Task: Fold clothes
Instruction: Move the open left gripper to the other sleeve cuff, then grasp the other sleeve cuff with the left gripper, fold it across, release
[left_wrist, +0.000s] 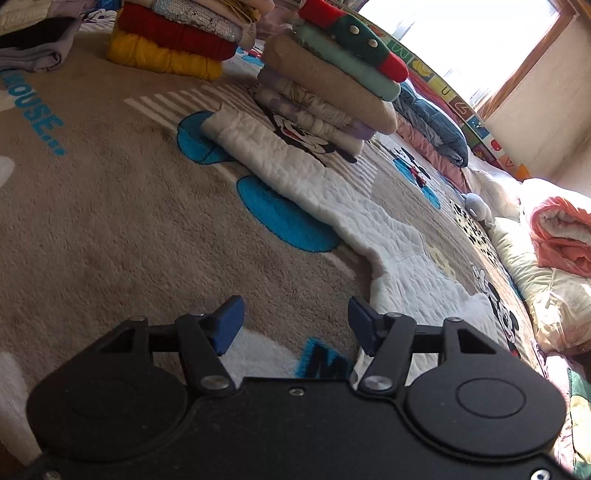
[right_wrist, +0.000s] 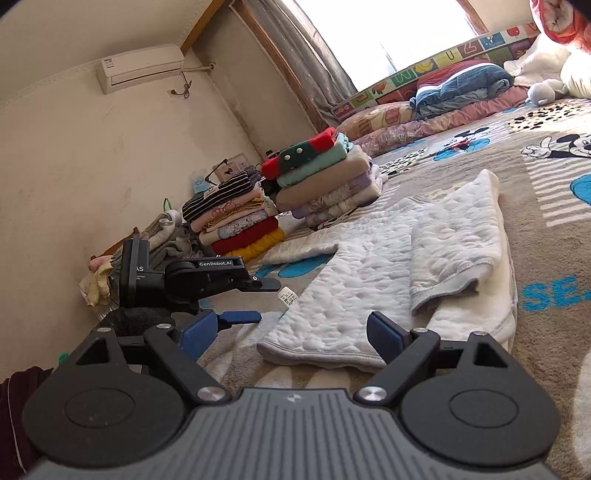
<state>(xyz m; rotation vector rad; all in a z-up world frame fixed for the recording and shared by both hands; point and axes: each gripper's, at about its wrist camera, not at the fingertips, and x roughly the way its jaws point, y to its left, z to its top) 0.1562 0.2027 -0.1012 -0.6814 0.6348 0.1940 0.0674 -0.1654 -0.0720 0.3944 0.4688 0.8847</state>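
Right gripper (right_wrist: 286, 334): jaws apart, nothing between the blue pads, hovering just short of the hem of the white quilted garment (right_wrist: 373, 280). Garment lies flat on the beige cartoon-print blanket (right_wrist: 546, 254), with one sleeve (right_wrist: 458, 251) folded over onto the body at 1 o'clock from that gripper.

Left gripper (left_wrist: 295, 325): jaws apart, empty, held above bare blanket (left_wrist: 110, 229); the garment's edge (left_wrist: 369, 221) runs from 12 o'clock down to 2 o'clock, just beside the right-hand pad. Seen from the right wrist, the left gripper (right_wrist: 255, 299) sits at 10 o'clock, near the garment's label corner.

Beyond the garment at 12 o'clock stand two stacks of folded clothes: one topped by a red-and-green item (left_wrist: 351, 33), one with a yellow piece at its base (left_wrist: 162, 59). Bedding is heaped along the window wall; a pink quilt (left_wrist: 561, 236) lies at 3 o'clock.
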